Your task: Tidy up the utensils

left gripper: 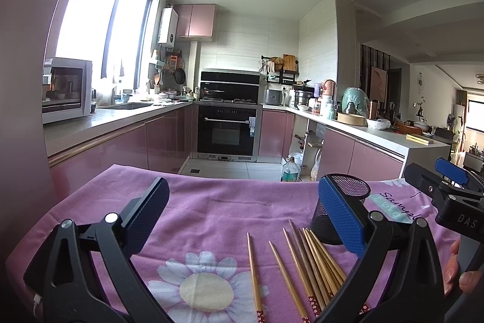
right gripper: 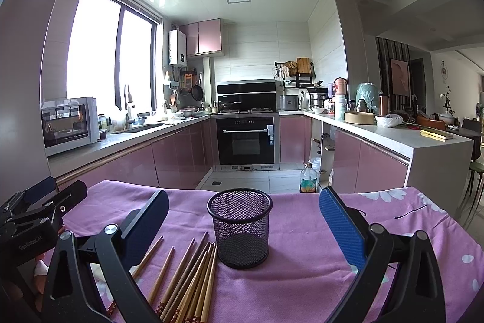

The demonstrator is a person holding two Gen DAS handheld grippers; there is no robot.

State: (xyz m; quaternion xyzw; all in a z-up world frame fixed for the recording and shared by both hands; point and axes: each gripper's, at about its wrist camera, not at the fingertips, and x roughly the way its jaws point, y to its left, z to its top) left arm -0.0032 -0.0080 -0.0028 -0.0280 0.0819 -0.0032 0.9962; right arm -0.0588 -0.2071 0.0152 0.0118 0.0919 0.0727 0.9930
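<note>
Several wooden chopsticks (left gripper: 305, 265) lie loose on a pink floral cloth (left gripper: 211, 208); in the right wrist view the chopsticks (right gripper: 193, 277) fan out left of a black mesh cup (right gripper: 240, 227), which stands upright and empty. The cup (left gripper: 338, 208) shows partly behind my finger in the left wrist view. My left gripper (left gripper: 242, 220) is open and empty above the cloth, left of the cup. My right gripper (right gripper: 243, 226) is open and empty, its jaws standing on either side of the cup, nearer the camera. The right gripper (left gripper: 450, 180) shows at the far right of the left view, the left gripper (right gripper: 39, 202) at the far left of the right view.
The cloth-covered table (right gripper: 393, 232) ends at a far edge before a tiled kitchen floor. Pink cabinets, an oven (right gripper: 246, 138), a microwave (right gripper: 71, 124) and a cluttered counter (right gripper: 390, 132) stand beyond. A bottle (right gripper: 308, 179) sits on the floor.
</note>
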